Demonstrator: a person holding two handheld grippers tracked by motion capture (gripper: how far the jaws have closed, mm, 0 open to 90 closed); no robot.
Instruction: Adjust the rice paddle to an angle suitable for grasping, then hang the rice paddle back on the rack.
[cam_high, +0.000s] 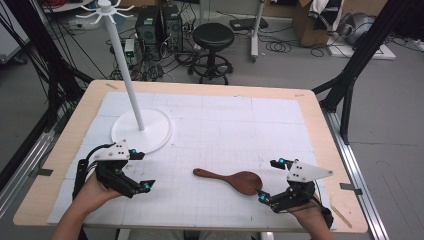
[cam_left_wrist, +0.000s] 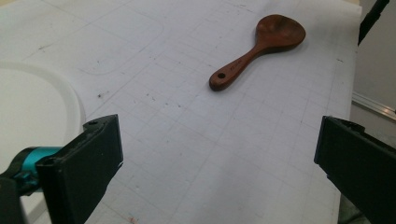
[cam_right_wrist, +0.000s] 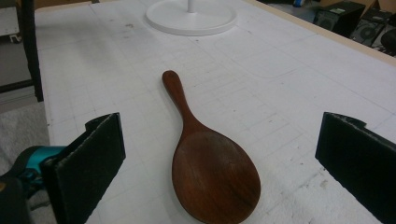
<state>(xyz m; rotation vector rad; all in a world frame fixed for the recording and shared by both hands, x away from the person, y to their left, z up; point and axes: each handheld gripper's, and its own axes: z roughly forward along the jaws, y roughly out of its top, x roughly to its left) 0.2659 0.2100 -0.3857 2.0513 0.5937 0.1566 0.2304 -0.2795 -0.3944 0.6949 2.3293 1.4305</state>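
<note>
A dark brown wooden spoon (cam_high: 231, 179) lies flat on the white gridded mat, handle toward the left, bowl toward the right. My right gripper (cam_high: 269, 180) is open just right of the bowl, and in the right gripper view the spoon (cam_right_wrist: 205, 158) lies between the two wide-apart jaws, bowl nearest. My left gripper (cam_high: 141, 170) is open at the front left, apart from the spoon. Its own view has the spoon (cam_left_wrist: 261, 46) well ahead, handle end with a small hole pointing toward me. Nothing is between either pair of jaws above the mat.
A white rack with a round base (cam_high: 142, 131), a tall pole and hooks on top stands at the back left of the mat (cam_high: 225, 125). The base (cam_right_wrist: 191, 17) is also far ahead in the right gripper view. Beyond the wooden table are a stool (cam_high: 213, 37), cables and boxes.
</note>
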